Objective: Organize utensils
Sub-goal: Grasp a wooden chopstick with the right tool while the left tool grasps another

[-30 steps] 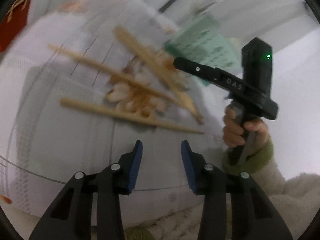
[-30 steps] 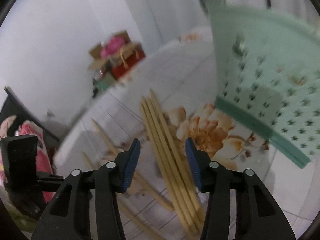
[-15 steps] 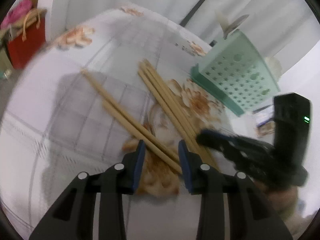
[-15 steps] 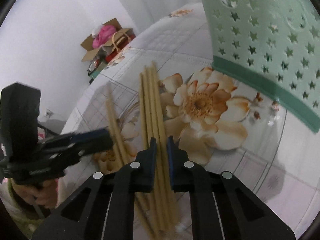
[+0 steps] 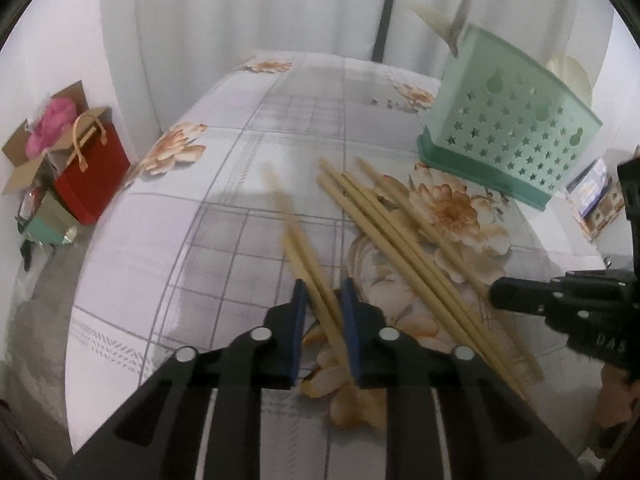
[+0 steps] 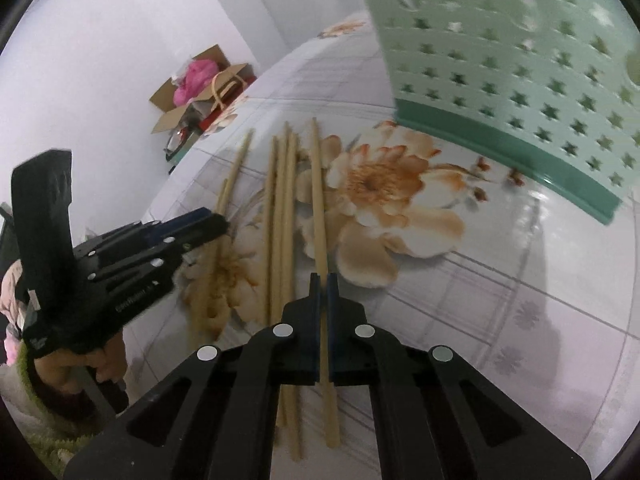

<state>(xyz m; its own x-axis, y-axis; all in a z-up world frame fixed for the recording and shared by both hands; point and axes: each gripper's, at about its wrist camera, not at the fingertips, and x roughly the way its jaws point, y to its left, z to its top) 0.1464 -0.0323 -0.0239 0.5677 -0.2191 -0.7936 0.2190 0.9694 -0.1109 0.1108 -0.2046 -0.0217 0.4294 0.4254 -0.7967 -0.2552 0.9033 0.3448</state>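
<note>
Pinching down from above, the right gripper [image 6: 323, 280] has its jaws drawn together on a single chopstick [image 6: 318, 200], taking it well down its length toward the near end, so most of the stick pokes out ahead toward the flower print. The left gripper [image 5: 323, 292] is closing at this moment with two chopsticks [image 5: 298, 240] lying between its blue pads [image 5: 298, 308]; a sliver of daylight shows on either side, so I would not call that a grip yet. The rest of the chopsticks [image 5: 384, 224] lie in a loose fan just beside them on the glossy floral tablecloth [image 5: 224, 248], with the green star-punched utensil basket [image 5: 508, 128] standing a little beyond, a few utensils already poking out of its top. These sticks look like pale bamboo or wood: very light, stiff, thin and rather smooth, so I'd expect them to swivel in the pads if held at one point, and to skid on that shiny cloth rather than stay put. Held so near the end, the right one may droop or pivot; nearer the middle would balance better. The pair on the left could scissor apart as the pads squeeze, so catching them where they lie closest together seems wisest. Breakage looks unlikely; dropping is the real risk.
</note>
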